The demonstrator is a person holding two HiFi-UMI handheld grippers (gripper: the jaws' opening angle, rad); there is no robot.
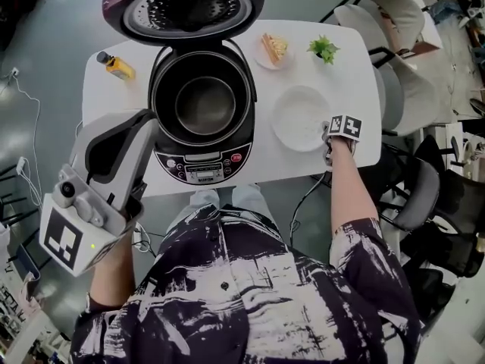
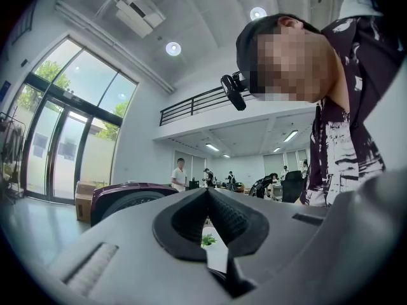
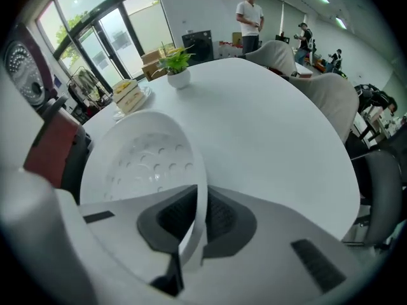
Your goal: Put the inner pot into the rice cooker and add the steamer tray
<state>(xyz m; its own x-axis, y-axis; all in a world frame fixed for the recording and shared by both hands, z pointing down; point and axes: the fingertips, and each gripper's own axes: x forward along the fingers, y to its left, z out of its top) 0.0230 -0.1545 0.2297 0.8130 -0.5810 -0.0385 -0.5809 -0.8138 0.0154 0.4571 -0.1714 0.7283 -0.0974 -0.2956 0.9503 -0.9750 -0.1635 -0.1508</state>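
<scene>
Left hand-held gripper (image 1: 144, 124); white table (image 1: 356, 89); grey floor (image 1: 53, 59)

The round white plastic steamer tray (image 1: 301, 117) looks smooth and faintly glossy, its floor dimpled with small holes. The dark metal inner pot (image 1: 204, 105) has a dull satin sheen inside the black plastic rice cooker (image 1: 201, 165), whose maroon lid (image 1: 184, 6) is glossy. The white oval table (image 1: 356, 67) is smooth and matt. The right gripper (image 3: 196, 192) has matt grey plastic shells and black ribbed pads (image 3: 220, 215), probably rubber.
</scene>
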